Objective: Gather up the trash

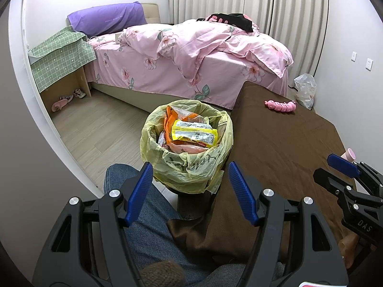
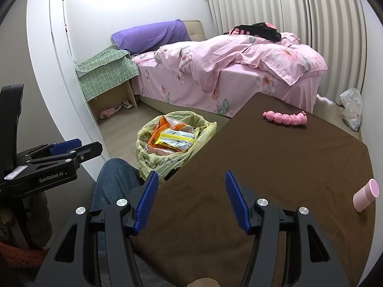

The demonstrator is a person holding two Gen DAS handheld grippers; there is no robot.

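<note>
Crinkled yellow plastic liner at frame centre holds glossy wrappers. Ribbed blue pads of left gripper and right gripper stand wide, empty, above brown napped cloth.

both wrist views angled down, sharing trash bin, bed

- We're in a home bedroom, lived-in.
- Bed w/ rumpled pink floral duvet, purple pillow at the headboard.
- Bedside stand under a green checked cloth; slippers on the wood-look floor below.
- Pleated curtains along the far wall.
- Lined bin full of wrappers beside a brown-covered table.
</note>
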